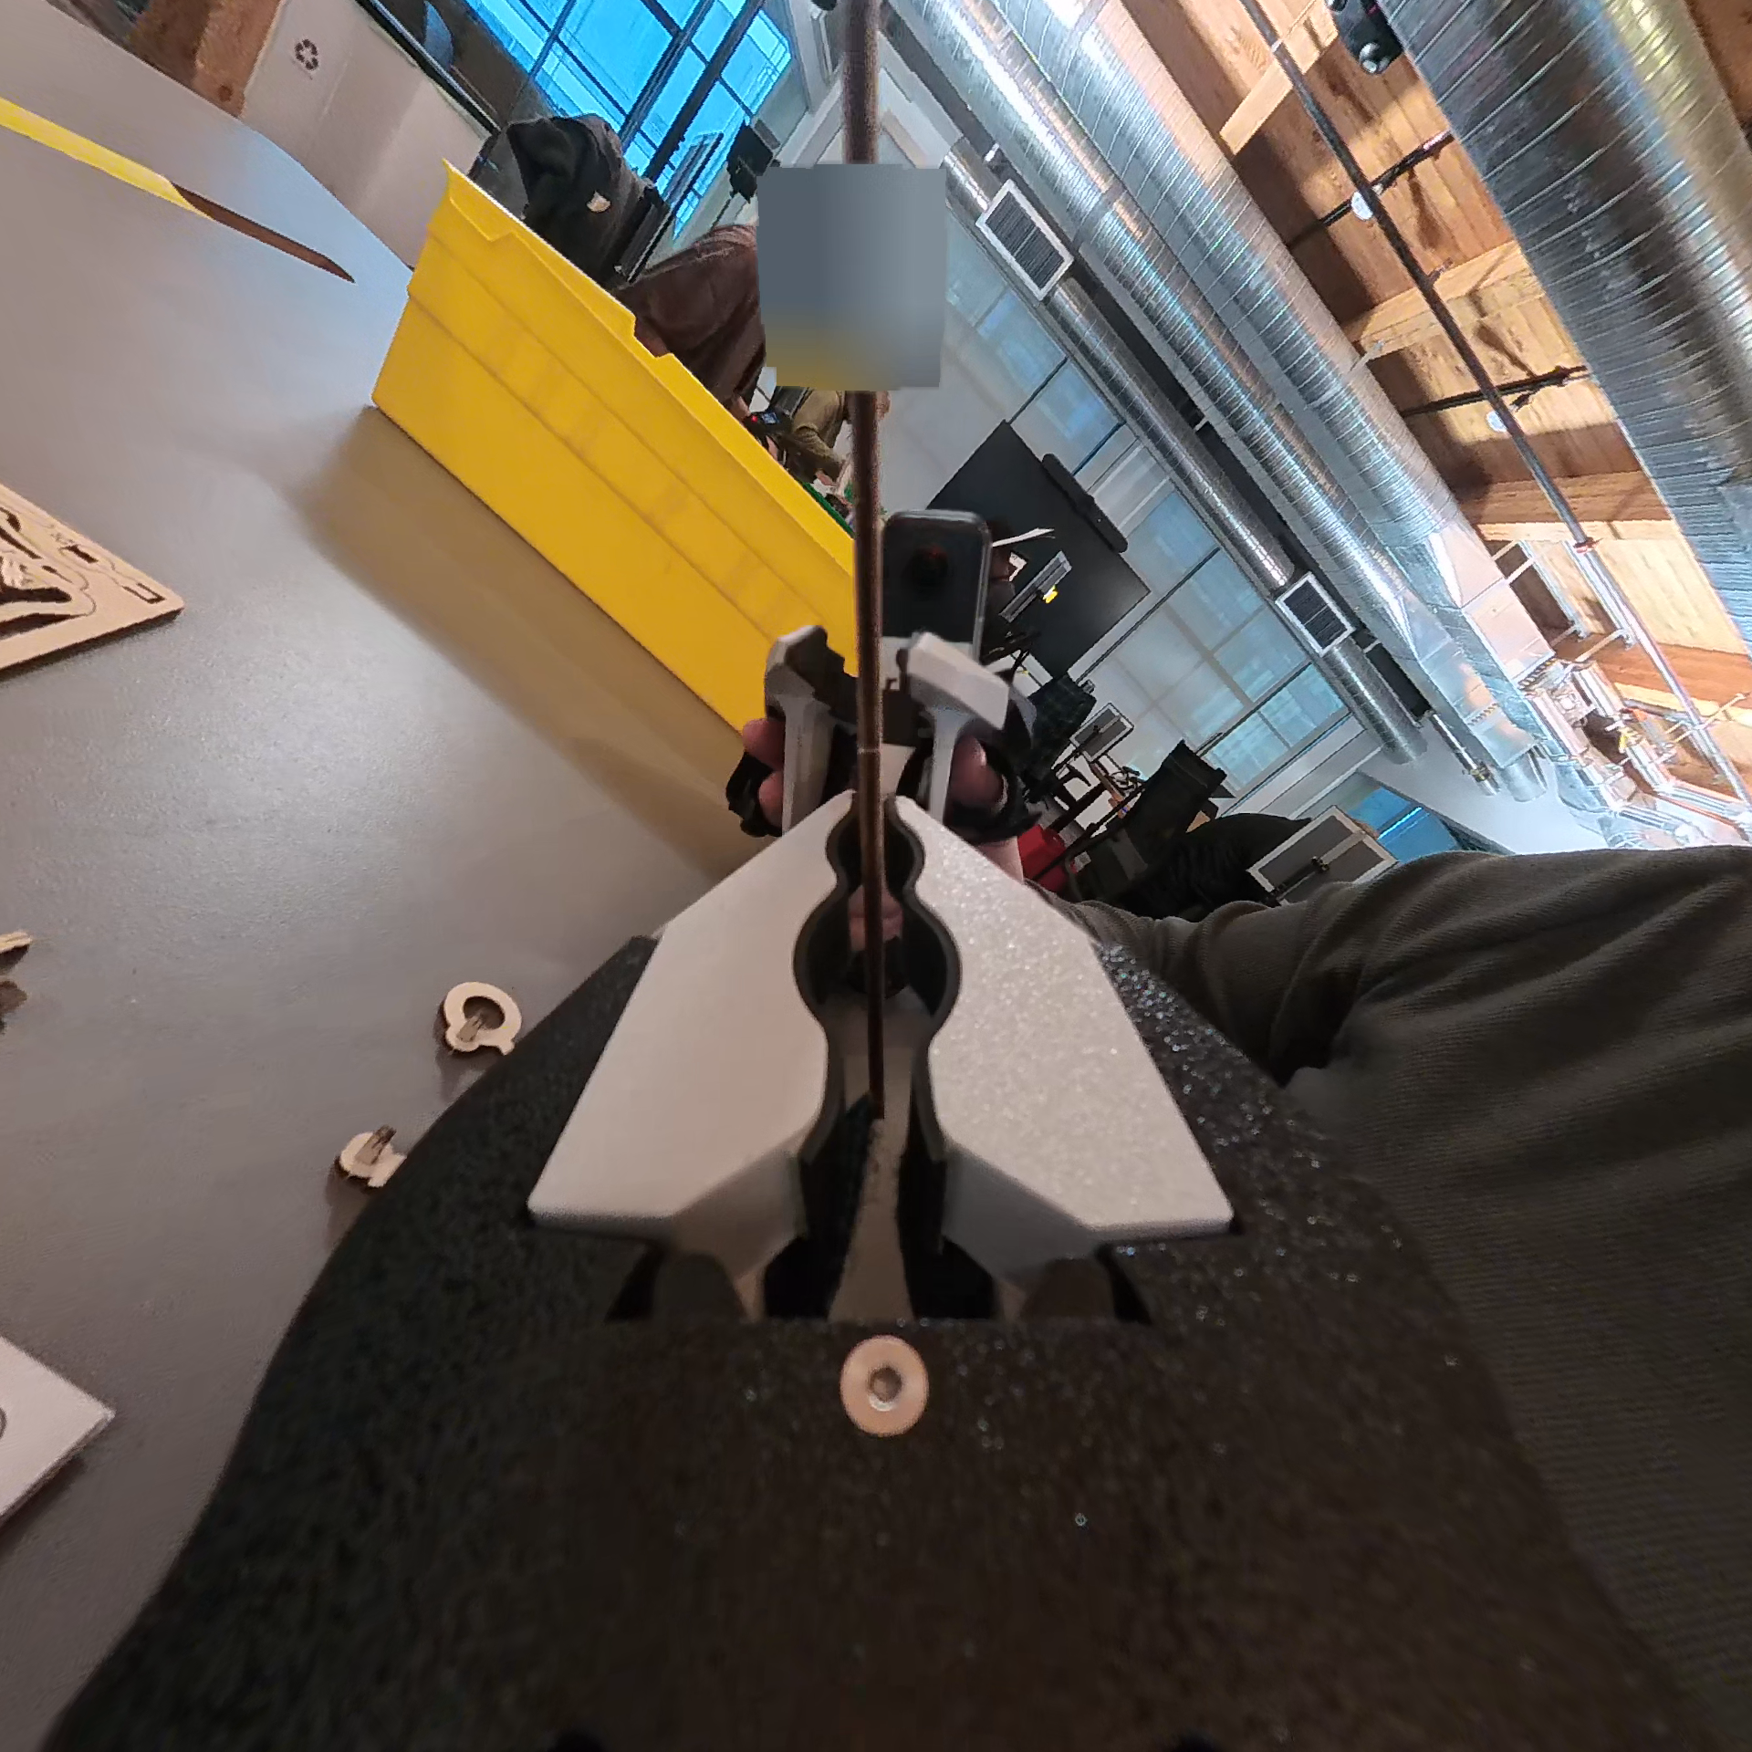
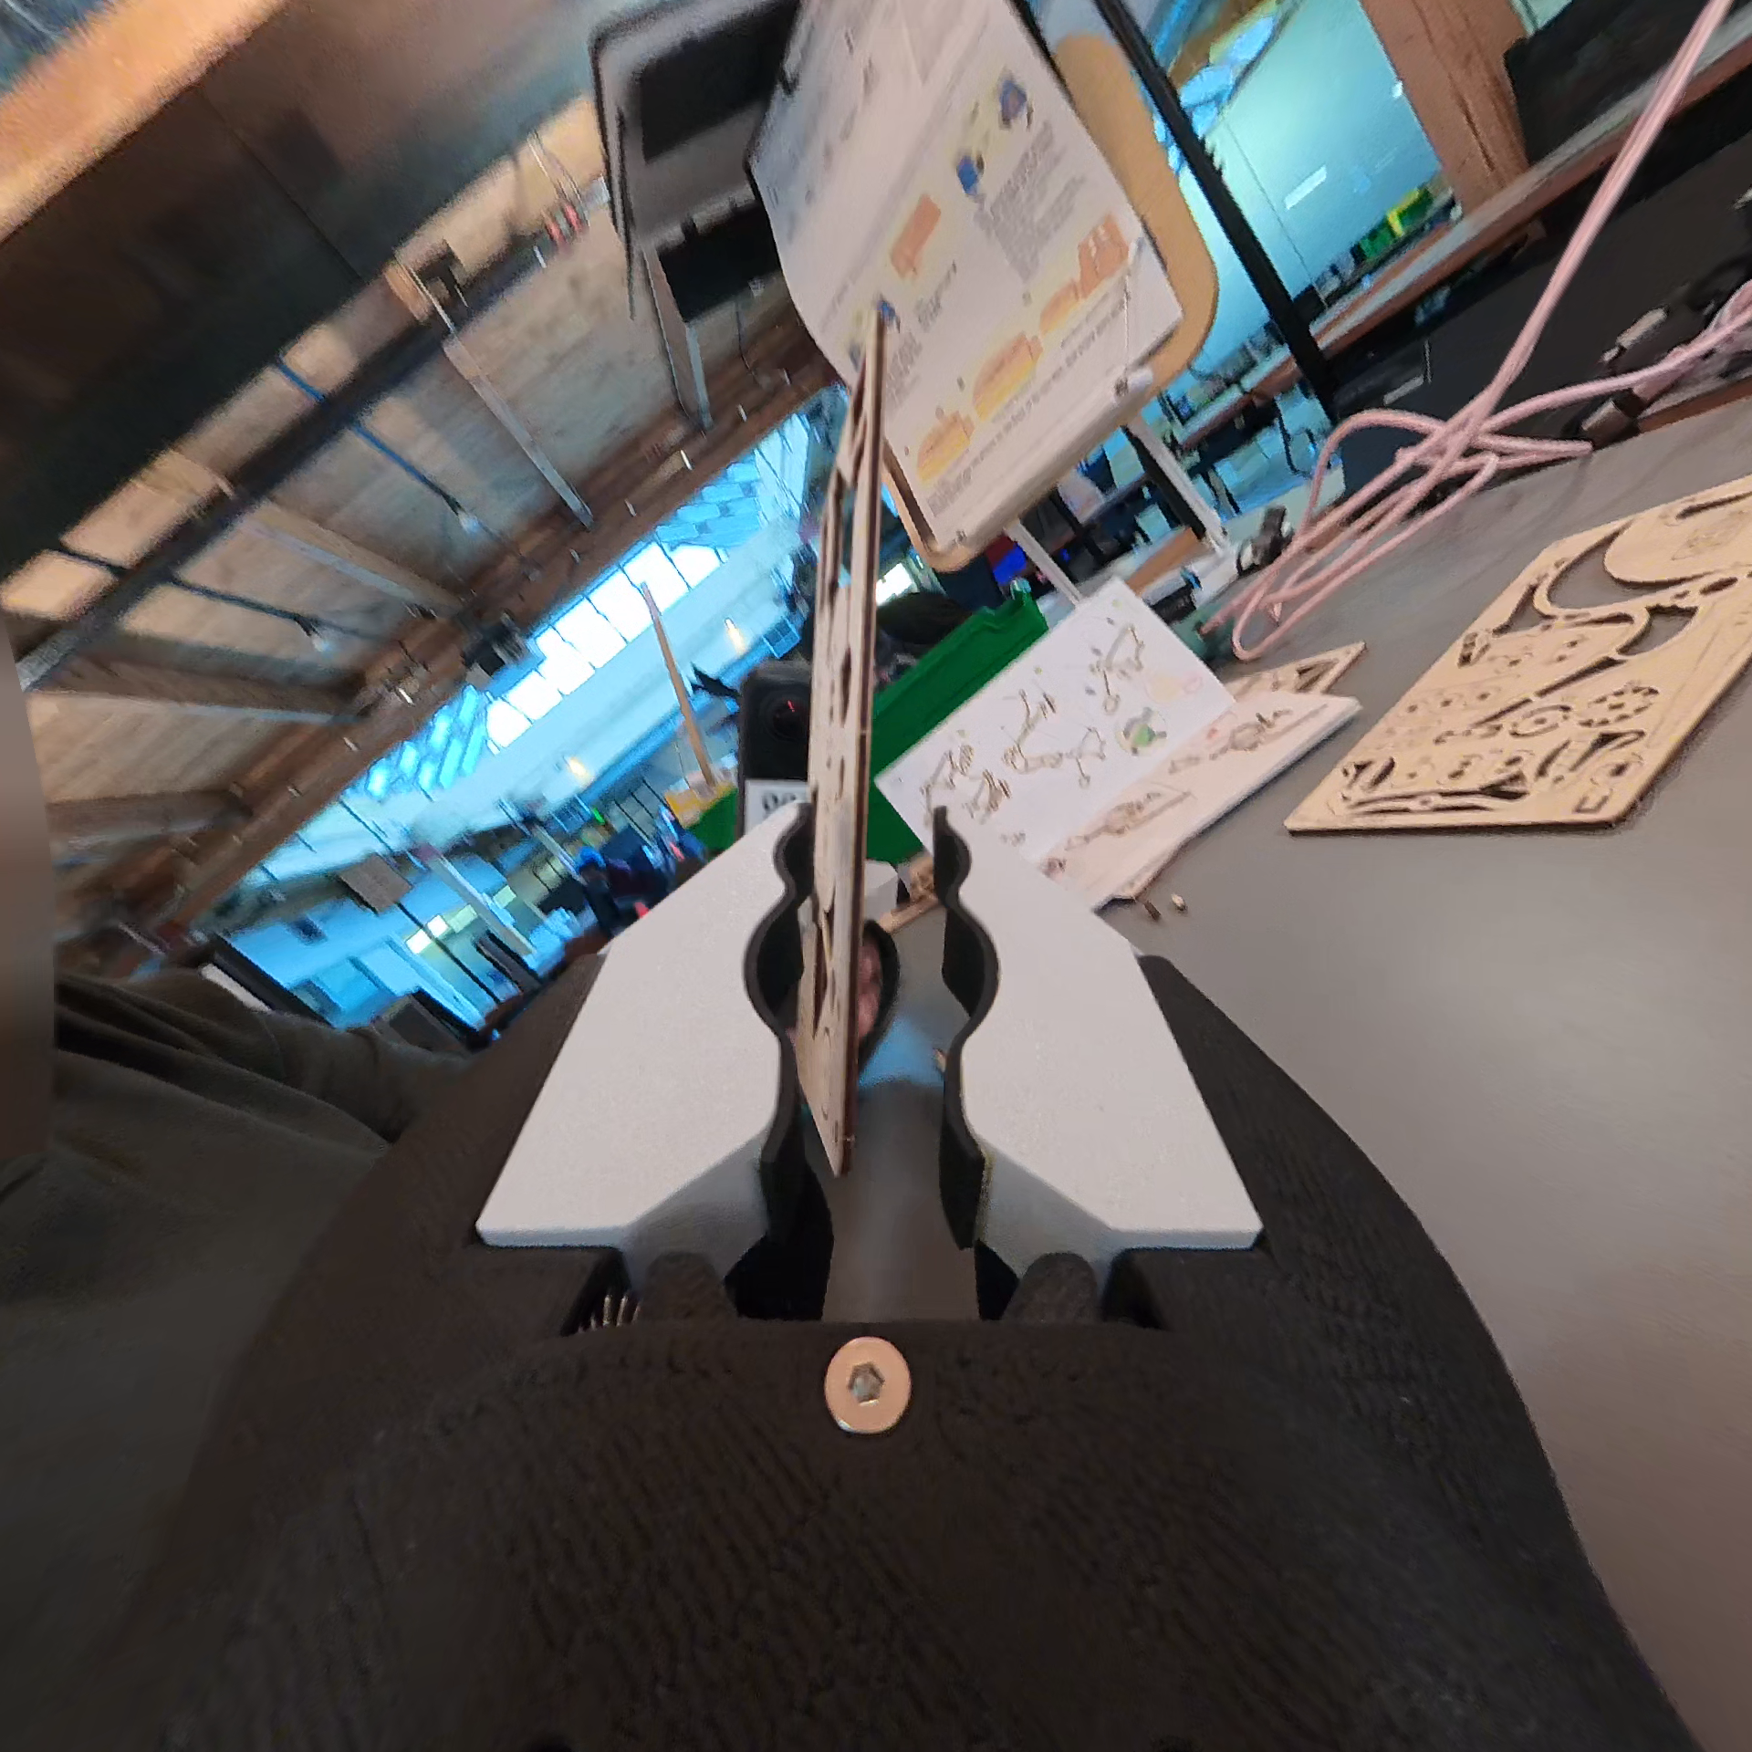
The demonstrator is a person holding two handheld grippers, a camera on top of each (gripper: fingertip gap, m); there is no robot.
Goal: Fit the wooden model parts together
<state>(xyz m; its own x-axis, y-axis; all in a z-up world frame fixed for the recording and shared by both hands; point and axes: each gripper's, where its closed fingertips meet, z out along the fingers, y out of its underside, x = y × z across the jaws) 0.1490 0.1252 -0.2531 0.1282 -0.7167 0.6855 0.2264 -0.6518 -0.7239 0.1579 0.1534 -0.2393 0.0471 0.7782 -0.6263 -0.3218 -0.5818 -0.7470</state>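
Observation:
My left gripper [image 1: 867,817] is shut on the lower edge of a thin wooden parts sheet [image 1: 865,531]. The sheet is seen edge-on and stands straight up out of the jaws. My right gripper [image 1: 872,706] faces it from the far side, with a finger on each side of the sheet. In the right wrist view the right gripper [image 2: 867,834] is open. The sheet [image 2: 846,664] stands between the jaws, close against the left finger [image 2: 768,958] and apart from the right one. Two small loose wooden parts [image 1: 479,1019] [image 1: 368,1157] lie on the dark table [image 1: 284,853].
A yellow bin [image 1: 588,446] stands at the back of the table. Another wooden sheet [image 2: 1536,702], an open instruction booklet [image 2: 1090,749], an instruction page on a stand [image 2: 986,284], pink cables [image 2: 1422,427] and a green bin [image 2: 948,664] lie to the right. A person's sleeve [image 1: 1469,1043] is near. My two grippers' fingertips are within a few centimetres of each other.

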